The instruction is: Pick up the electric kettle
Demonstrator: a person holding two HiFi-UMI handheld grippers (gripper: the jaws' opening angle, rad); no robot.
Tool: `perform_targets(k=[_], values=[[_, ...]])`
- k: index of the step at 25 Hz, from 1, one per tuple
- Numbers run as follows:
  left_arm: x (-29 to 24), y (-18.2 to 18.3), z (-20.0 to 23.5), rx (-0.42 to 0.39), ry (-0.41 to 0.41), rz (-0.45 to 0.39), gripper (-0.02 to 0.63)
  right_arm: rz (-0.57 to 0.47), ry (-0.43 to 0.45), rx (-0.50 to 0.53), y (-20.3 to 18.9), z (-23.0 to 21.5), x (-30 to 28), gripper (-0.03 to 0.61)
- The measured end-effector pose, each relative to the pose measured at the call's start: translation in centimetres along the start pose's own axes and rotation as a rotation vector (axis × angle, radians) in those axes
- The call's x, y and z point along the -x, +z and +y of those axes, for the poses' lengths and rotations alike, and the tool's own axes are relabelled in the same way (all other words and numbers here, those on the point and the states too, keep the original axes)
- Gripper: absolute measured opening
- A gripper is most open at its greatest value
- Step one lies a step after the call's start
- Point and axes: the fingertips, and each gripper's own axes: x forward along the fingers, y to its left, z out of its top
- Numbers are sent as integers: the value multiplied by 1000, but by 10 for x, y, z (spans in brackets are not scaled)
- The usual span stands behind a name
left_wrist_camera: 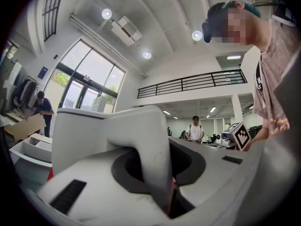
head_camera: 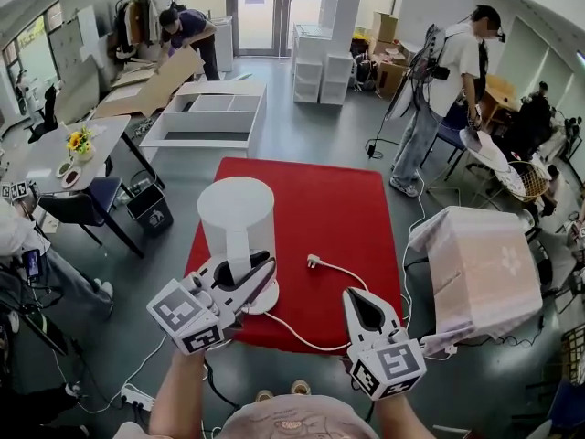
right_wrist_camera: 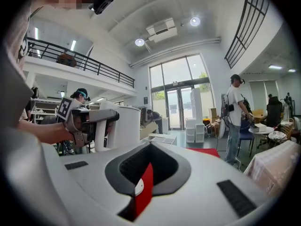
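Note:
The white electric kettle [head_camera: 236, 210] stands upright in the air over the red table top [head_camera: 315, 199], with my left gripper [head_camera: 250, 270] shut on its handle. In the left gripper view the handle [left_wrist_camera: 157, 154] fills the gap between the jaws and the kettle body [left_wrist_camera: 77, 131] rises just beyond. Its round white base [head_camera: 267, 300] lies on the red top below, with a cord running to a loose plug [head_camera: 313, 261]. My right gripper [head_camera: 364, 294] hovers at the table's near right edge, shut and empty. The right gripper view shows the kettle [right_wrist_camera: 123, 126] to the left of that gripper [right_wrist_camera: 149, 147].
A box under a pale cloth [head_camera: 480, 268] stands close on the right. A white shelf unit [head_camera: 206, 112] lies on the floor behind the table. A person [head_camera: 452, 90] stands at the back right, another [head_camera: 187, 30] at the far left. A power strip [head_camera: 137, 397] lies by my feet.

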Motion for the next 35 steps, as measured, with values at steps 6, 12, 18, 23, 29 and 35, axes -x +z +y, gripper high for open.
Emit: perform_targets(k=[6,12,18,23,29,35], values=[[2,10,-18,5,38,0,71,-6,47,-15,0,-3,7,5],[18,34,-45,12,115,-42,72,-2,137,-15,-2,1,7,5],[45,53,-81,-3,206,-73,71,4,234,-9,-3,16,5,5],[82,60,-109,2,278,-83,71,0,289,-5,-1,41,9,5],[122,62,-137,8,324,-90,66,-22,335,5,7,77,21,5],[156,70,-157,0,337,-95,66,-29,359,18,11,112,39,5]])
